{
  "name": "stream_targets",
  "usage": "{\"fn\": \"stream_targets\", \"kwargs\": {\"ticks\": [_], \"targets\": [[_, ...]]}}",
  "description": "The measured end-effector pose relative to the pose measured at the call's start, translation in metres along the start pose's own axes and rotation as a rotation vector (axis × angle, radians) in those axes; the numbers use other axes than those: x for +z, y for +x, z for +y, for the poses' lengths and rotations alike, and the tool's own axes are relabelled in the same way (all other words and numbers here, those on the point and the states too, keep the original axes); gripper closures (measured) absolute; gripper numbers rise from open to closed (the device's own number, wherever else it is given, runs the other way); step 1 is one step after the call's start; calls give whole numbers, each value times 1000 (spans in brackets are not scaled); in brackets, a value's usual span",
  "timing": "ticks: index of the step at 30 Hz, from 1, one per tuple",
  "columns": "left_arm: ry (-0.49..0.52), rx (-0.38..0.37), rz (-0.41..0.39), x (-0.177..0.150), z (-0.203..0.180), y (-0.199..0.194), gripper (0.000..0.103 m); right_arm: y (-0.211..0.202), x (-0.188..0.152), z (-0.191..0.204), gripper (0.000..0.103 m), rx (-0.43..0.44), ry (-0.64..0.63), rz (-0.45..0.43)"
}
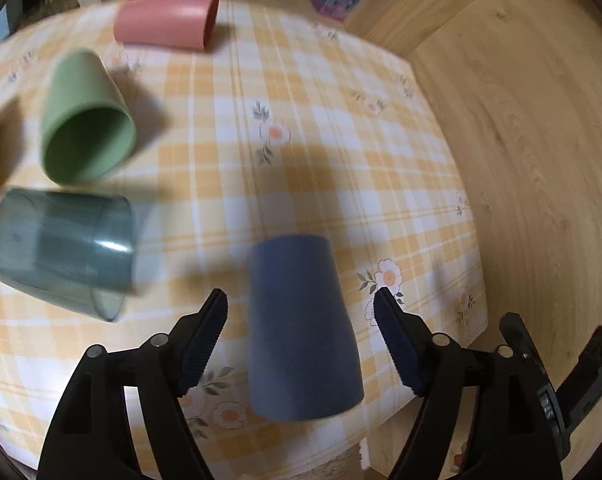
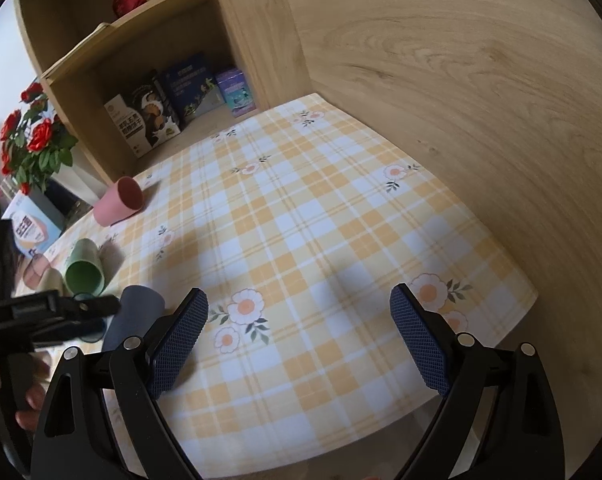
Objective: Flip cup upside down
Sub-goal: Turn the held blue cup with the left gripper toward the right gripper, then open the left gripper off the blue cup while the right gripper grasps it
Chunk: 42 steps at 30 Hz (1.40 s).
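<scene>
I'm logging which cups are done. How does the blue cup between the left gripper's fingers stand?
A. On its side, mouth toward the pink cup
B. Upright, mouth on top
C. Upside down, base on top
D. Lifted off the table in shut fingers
C: the blue cup shows a closed, narrower top and widens toward the tablecloth, and the left gripper is open around it, not clamping.
</scene>
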State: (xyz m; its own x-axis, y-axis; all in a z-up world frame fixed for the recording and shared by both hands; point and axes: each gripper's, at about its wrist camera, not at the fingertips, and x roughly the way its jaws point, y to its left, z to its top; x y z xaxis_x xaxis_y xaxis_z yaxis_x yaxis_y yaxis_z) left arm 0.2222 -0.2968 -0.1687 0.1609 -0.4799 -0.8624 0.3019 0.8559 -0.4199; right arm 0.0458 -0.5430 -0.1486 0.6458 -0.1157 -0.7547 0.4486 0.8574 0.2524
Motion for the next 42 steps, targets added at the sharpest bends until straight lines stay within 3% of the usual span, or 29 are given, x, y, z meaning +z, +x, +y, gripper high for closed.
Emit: {"fn": "stream_targets", "kwargs": {"ticks": [4,11,15,20,24,33,41,42], "targets": [[46,30,-96,-4,11,-36,21,-1,4,17,14,27,-38,33],[150,180,-351,-21,48,-110,6,9,9,63,14,72,-159,118],[179,300,-465,-33,76,-147,6,20,8,88,14,106,-197,173],[141,385,-557,-55,114,-182,6,43,2,126,14,170,-271,273],[130,466,-634,-80,141,-202,6,61,-2,149,14,171,-324,324],[-8,525,-650,-111,186,-215,6,101,-3,173,14,160,-312,466],[-17,498,-619,-126,186,-205,6,129,0,188,15,143,-256,539],[-13,494,-616,-126,184,-203,6,131,-1,190,26,139,-255,544]]}}
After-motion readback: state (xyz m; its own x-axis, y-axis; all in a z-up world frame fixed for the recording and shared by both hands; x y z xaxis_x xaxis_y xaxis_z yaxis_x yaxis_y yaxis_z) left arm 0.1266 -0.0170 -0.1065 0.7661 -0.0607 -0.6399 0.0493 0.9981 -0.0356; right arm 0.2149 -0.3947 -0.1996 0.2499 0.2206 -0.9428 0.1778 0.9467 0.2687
